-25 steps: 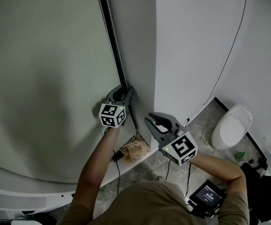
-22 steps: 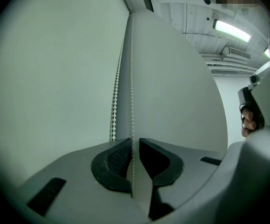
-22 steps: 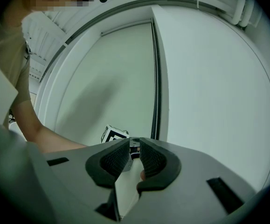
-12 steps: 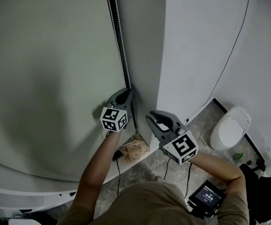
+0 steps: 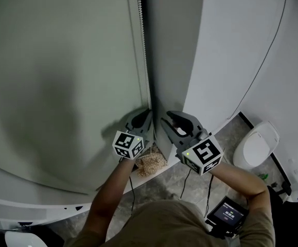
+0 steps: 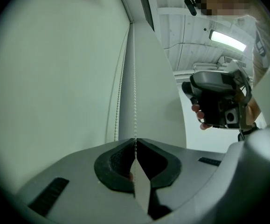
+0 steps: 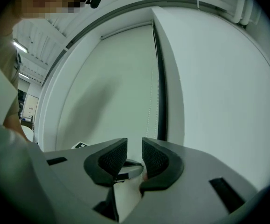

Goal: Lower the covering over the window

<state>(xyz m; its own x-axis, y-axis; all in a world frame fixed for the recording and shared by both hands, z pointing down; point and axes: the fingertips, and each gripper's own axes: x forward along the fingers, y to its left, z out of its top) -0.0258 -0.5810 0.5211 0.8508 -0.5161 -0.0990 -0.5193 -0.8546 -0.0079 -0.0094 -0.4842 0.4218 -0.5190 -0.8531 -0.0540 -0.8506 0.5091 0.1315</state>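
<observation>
- At my waist, close to the head camera, there is a small device with a lit screen (image 5: 225, 214).
- My left gripper (image 5: 144, 116) is low in the corner betw. blind and wall, with its marker cube toward me. Its jaws are fully together and pinch the bead chain (image 6: 135, 101), which goes straight up from the pads.
- My right gripper (image 5: 168, 118) is just beside the left one, on its right, not touching it as far as I see. Its jaws are opening, with only a narrow gap now. The pads press on nothing; the chain hangs beyond them, approx. above the right pad.
- In the left gripper view, a hand (image 6: 201, 118) holds the right gripper.
- The chain runs along the right edge of the covering, a pale grey-green roller blind (image 5: 61, 76). The blind fills the whole window area I can see.
- Right of the chain there is a dark vertical strip (image 7: 162, 101), then the white wall (image 5: 226, 50) with a thin cable (image 5: 264, 60) on it.
- Far below, a woven thing (image 5: 150, 163) lies under the grippers, and a white rounded object (image 5: 256, 143) stands on the floor by the wall.
</observation>
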